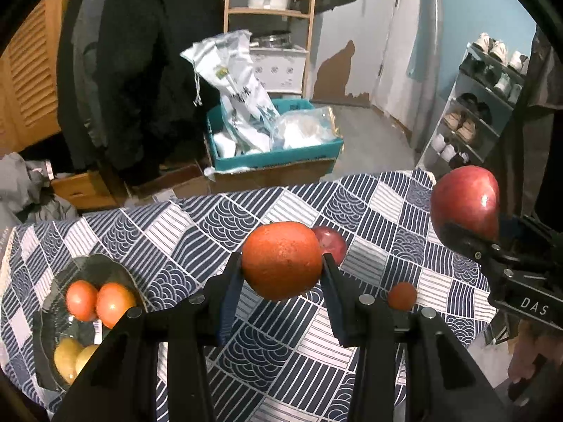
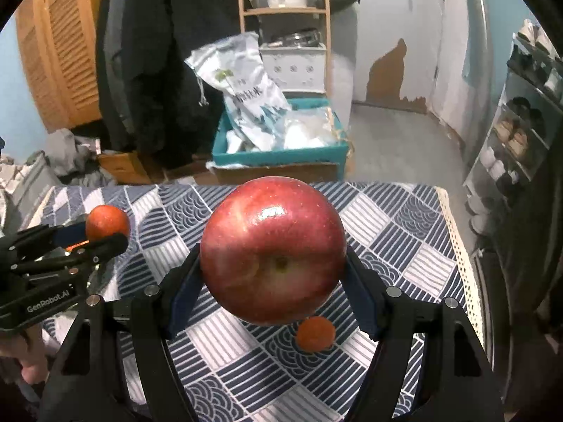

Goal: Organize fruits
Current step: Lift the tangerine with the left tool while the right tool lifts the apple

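Left tool (image 1: 281, 267) grips orange (image 1: 281, 260); glass bowl (image 1: 49, 316) holds four fruits.

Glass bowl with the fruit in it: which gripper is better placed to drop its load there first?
Left, probably. The glass bowl sits at the table's left side, below and beside the left gripper, which holds the orange. The right gripper, holding the big apple, is on the far side.

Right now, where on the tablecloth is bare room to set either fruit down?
Bare cloth lies between the glass bowl and the second apple, and along the table's far edge. The bowl is crowded; the small orange fruit takes the spot under the right gripper.
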`<state>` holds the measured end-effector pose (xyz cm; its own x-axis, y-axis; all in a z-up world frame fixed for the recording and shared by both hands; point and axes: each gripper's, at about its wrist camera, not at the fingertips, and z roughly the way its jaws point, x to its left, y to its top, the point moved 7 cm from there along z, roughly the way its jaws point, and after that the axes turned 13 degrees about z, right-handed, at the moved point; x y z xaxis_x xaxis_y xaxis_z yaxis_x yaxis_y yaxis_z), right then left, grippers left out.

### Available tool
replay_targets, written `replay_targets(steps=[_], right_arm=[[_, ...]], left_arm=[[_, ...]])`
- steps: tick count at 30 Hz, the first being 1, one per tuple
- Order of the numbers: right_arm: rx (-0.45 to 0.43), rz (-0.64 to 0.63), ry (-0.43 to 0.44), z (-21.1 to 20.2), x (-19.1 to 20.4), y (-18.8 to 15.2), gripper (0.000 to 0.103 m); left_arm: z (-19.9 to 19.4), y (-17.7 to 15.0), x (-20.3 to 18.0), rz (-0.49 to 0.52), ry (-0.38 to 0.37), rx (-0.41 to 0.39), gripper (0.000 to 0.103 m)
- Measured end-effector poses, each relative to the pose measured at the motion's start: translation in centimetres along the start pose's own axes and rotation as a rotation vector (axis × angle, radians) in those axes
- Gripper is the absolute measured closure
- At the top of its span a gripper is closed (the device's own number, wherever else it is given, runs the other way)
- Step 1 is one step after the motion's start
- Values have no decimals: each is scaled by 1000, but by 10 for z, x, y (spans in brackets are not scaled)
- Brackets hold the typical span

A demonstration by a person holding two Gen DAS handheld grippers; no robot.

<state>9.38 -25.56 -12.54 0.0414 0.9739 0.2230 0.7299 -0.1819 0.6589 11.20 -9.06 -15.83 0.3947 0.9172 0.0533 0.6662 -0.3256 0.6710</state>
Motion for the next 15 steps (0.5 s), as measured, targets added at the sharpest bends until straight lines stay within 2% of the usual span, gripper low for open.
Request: replay_targets(steps=[15], right_arm=[[-83, -48, 62, -41, 34, 11, 29]], left_arm=[[-57, 6, 16, 6, 25, -91, 59]])
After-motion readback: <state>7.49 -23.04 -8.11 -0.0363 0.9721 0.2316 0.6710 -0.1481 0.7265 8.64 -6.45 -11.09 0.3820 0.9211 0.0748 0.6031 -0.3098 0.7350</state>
